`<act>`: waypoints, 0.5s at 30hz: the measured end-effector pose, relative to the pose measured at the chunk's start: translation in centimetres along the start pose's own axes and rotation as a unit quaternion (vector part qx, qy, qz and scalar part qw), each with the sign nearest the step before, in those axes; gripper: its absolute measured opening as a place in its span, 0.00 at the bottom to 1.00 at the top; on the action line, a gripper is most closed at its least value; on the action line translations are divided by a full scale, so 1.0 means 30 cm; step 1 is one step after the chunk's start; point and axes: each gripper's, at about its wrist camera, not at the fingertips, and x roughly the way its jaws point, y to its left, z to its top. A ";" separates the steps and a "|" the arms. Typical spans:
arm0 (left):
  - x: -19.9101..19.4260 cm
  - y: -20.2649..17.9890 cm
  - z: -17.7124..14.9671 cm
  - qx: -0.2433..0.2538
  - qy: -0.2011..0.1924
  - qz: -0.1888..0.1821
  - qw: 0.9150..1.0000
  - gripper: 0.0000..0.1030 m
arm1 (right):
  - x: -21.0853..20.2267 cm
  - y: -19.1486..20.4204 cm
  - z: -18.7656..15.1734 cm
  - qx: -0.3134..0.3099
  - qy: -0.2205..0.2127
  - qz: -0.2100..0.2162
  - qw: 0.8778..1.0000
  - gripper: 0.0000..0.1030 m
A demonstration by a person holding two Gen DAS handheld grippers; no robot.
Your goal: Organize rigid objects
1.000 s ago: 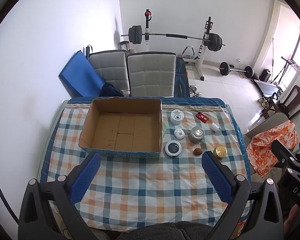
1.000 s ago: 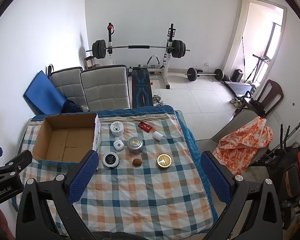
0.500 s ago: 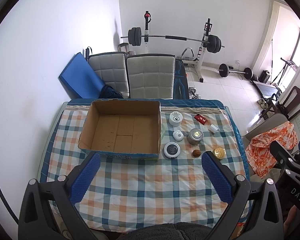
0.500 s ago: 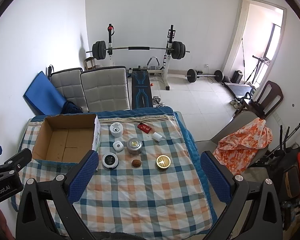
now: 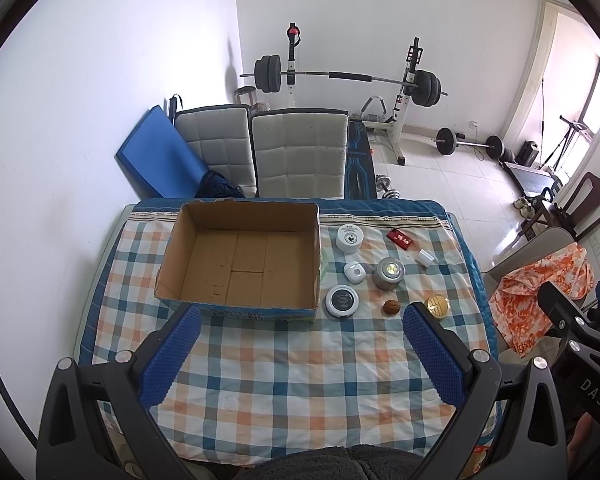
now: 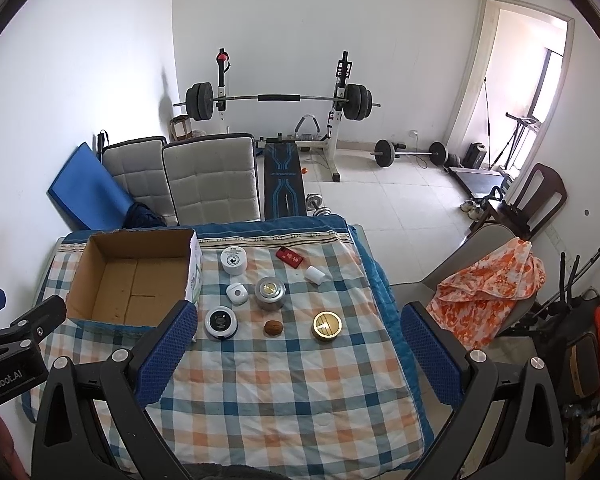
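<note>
Both tools spread wide, holding nothing, above near edge of checkered surface (image 5: 284, 372). Left tool (image 5: 300, 350) faces open box (image 5: 240, 256), box has nothing inside. Right tool (image 6: 298, 350) faces items right of box: white jar (image 6: 233, 261), red card (image 6: 289, 257), silver tin (image 6: 270, 293), black-lid jar (image 6: 220, 323), walnut (image 6: 273, 327), gold lid (image 6: 327, 325).

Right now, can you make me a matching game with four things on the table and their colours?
Things:
1. walnut
2. flat packet
3. round tin
4. cardboard box

Colours:
A. red
B. gold lid
C. tan inside, nothing in it
D. dark brown

Pairs: 1-D, 2-A, 3-B, 4-C
</note>
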 end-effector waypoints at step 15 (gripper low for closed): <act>0.029 -0.004 -0.017 -0.003 -0.004 -0.002 1.000 1.00 | 0.002 -0.001 0.003 0.000 0.001 0.003 1.000 1.00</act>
